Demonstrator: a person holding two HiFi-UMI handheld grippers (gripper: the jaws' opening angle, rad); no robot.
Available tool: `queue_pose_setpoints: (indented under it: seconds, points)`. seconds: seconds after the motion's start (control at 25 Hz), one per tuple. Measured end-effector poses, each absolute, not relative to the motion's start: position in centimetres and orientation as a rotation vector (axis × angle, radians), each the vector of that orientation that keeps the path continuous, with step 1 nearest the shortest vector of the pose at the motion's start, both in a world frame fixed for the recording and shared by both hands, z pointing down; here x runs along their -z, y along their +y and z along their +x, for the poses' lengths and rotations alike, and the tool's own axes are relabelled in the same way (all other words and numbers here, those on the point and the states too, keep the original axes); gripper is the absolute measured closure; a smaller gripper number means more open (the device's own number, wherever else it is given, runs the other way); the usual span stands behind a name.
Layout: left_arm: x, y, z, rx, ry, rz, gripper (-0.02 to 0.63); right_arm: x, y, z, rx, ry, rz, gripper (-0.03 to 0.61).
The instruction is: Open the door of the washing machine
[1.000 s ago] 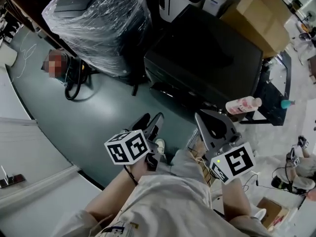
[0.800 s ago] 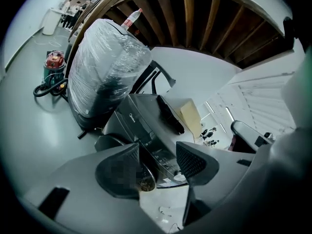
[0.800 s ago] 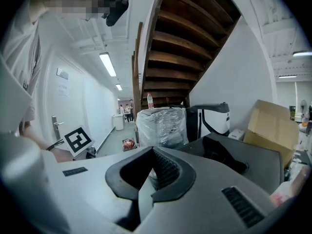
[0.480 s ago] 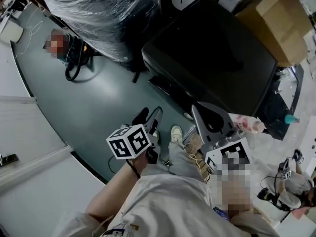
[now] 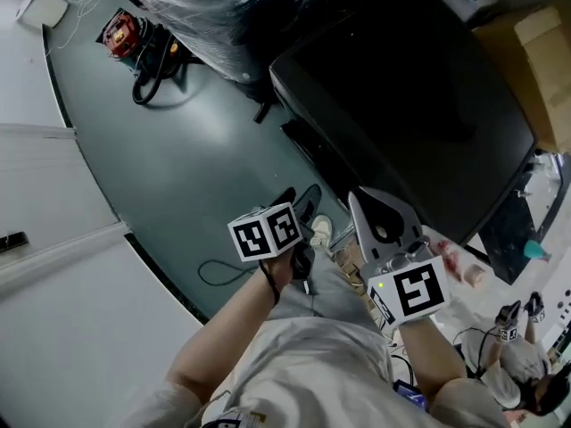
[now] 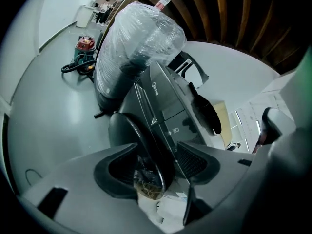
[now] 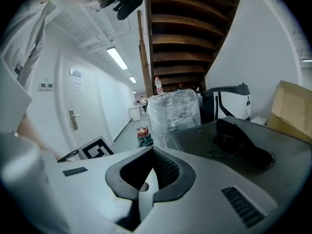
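The dark washing machine (image 5: pixel 410 105) stands ahead of me on the right. In the left gripper view I see its front panel (image 6: pixel 163 104) and the round dark door (image 6: pixel 126 130), which is closed. My left gripper (image 6: pixel 156 156) points down at the door's edge; its jaws are opening, and nothing is pressed between the pads. In the head view the left gripper (image 5: pixel 302 205) hangs in front of the machine's lower front. My right gripper (image 5: pixel 361 205) is beside it, shut on nothing, and the right gripper (image 7: pixel 151 151) faces along the machine's top.
A plastic-wrapped bulky object (image 5: pixel 223 7) stands left of the machine, with a red canister (image 5: pixel 120 32) and hose on the floor beyond. A black item (image 7: pixel 241 143) lies on the machine's top. A cardboard box (image 5: pixel 544 52) sits far right. A cable (image 5: pixel 223 270) lies by my feet.
Both grippers have sunk lower in front of the machine. The left one has shifted right toward the machine's front and its jaws have spread a little. The right one stays shut.
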State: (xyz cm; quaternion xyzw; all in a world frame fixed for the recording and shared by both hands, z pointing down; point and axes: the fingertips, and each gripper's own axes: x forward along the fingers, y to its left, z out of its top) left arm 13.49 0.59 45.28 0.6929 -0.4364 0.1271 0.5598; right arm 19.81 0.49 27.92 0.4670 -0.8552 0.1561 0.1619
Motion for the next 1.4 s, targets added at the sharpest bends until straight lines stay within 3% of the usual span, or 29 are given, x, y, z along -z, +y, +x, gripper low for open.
queue_pose_setpoints:
  seconds: [0.52, 1.16, 1.28, 1.4]
  points:
    - [-53.8, 0.9, 17.3, -0.354, -0.991, 1.497, 0.351, -33.5, 0.6, 20.2, -0.526, -2.397, 1.319, 0.551]
    - [-57.2, 0.6, 19.6, -0.459, -0.980, 1.471, 0.348, -35.2, -0.1, 20.8, -0.559, -2.374, 1.387, 0.551]
    - [-56.7, 0.3, 20.3, -0.444, -0.951, 1.534, 0.412, -35.4, -0.1, 20.6, -0.533, -2.369, 1.374, 0.551]
    - [-56.6, 0.6, 20.8, -0.434, -0.919, 1.538, 0.417, -35.7, 0.1, 20.3, -0.539, -2.364, 1.363, 0.552]
